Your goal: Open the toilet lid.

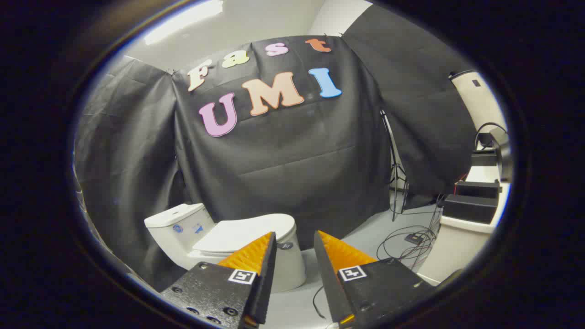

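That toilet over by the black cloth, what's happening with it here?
A person is carrying a hand-held gripper toward a white toilet that stands on the floor against the black cloth wall. The toilet lid is down, not yet opened. The gripper's two fingers are apart and hold nothing; the toilet lies beyond them, with the front of the lid just past one fingertip. Cables trail over the floor next to a white cabinet.
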Demonstrator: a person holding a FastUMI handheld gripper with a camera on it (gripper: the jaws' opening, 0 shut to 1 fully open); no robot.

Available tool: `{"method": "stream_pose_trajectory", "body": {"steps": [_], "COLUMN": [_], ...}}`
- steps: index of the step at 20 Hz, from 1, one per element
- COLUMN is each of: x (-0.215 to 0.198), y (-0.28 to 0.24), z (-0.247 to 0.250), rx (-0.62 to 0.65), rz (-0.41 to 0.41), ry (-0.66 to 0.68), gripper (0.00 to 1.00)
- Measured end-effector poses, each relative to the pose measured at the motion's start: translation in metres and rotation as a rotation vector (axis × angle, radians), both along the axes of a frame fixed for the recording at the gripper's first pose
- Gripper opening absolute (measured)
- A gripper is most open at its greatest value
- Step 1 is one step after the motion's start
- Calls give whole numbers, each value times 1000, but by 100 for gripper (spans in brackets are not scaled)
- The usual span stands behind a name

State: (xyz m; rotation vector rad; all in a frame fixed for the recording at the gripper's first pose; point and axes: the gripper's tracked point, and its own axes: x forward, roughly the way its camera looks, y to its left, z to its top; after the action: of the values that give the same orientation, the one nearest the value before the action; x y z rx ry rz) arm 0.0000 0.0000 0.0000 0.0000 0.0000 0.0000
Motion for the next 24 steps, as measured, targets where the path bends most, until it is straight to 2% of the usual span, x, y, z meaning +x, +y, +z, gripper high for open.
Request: {"method": "stream_pose_trajectory", "body": {"steps": [12,24], "x": [-12,-4], "y": [-16,-22], "z": [9,3], "rx": [56,85], "rz": [-45,-68], "ry": [-76,-38], "gripper": [51,51]}}
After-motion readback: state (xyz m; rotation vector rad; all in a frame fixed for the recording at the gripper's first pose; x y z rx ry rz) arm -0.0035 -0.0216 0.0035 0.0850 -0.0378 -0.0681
